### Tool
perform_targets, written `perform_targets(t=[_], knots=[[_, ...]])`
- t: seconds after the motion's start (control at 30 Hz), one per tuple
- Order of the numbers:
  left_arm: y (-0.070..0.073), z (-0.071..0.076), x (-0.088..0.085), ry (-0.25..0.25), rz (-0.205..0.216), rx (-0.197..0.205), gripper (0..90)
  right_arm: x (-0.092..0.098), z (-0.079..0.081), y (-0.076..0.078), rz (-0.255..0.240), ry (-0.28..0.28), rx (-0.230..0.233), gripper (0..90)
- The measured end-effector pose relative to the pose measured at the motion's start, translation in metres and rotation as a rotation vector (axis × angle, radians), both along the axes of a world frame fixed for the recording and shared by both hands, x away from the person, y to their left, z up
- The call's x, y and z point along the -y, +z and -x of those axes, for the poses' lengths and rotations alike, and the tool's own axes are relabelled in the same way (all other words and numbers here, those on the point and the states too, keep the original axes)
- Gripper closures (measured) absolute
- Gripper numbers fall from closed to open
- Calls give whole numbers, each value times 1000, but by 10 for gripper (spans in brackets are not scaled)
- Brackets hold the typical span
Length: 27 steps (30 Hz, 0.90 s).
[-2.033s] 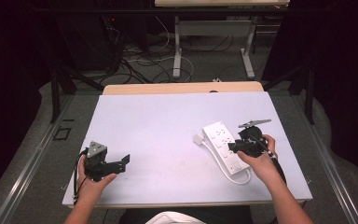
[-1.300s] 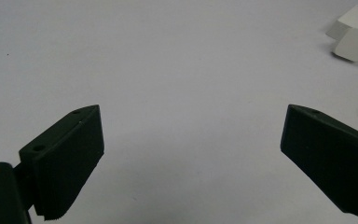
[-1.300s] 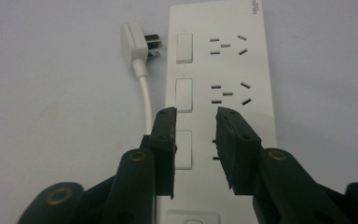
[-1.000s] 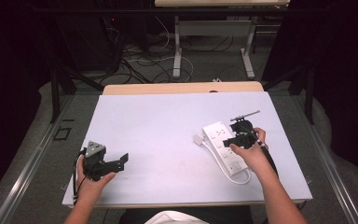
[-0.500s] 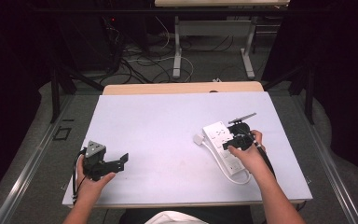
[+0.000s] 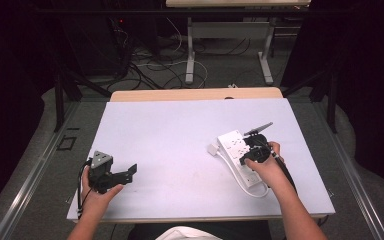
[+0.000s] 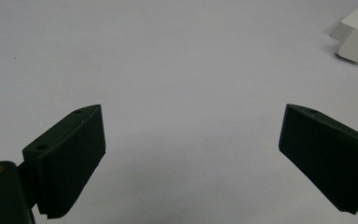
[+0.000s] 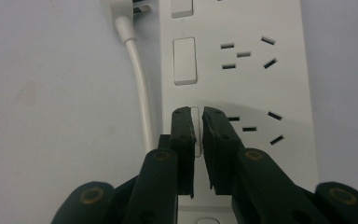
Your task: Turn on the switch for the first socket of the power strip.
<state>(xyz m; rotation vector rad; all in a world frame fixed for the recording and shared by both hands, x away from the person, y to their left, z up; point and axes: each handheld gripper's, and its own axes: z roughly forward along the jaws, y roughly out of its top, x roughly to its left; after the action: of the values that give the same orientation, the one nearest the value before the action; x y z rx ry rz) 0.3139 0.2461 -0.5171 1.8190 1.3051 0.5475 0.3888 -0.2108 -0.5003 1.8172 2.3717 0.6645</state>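
While my left gripper (image 6: 111,175) waits wide open and empty at 8 o'clock on the table (image 6: 180,135), my right gripper (image 8: 198,119) has crept forward along the power strip (image 6: 236,156) lying at 4 o'clock. Its 2 jaws are nearly closed, holding nothing, tips poised over a rocker switch (image 8: 195,113); I judge a press comes next.

Pretty dim room overall – the only well-lit thing is the white tabletop (image 6: 180,135), with a strip of light wood (image 6: 195,94) showing along its far edge. Behind that there's a second desk on white legs (image 6: 192,55) with a tangle of cables (image 6: 155,62) lying on the grey floor (image 6: 230,70) under it. Black curtains (image 6: 360,55) hang on both sides – metal rails (image 6: 27,182) run along the floor beside the table
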Motion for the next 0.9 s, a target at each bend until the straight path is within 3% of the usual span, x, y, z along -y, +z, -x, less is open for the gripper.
perform_targets(t=[0.43,0.7,0.8,0.9], knots=[[0,0,-1,8,0,2,77,1,1,-5,-19,-2,-51,885],[0,0,-1,11,-1,1,80,1,1,-7,-27,19,-39,900],[0,0,-1,12,0,2,81,1,1,-5,-14,19,-67,900],[0,0,-1,13,-2,3,82,2,1,-5,-19,19,-65,900]])
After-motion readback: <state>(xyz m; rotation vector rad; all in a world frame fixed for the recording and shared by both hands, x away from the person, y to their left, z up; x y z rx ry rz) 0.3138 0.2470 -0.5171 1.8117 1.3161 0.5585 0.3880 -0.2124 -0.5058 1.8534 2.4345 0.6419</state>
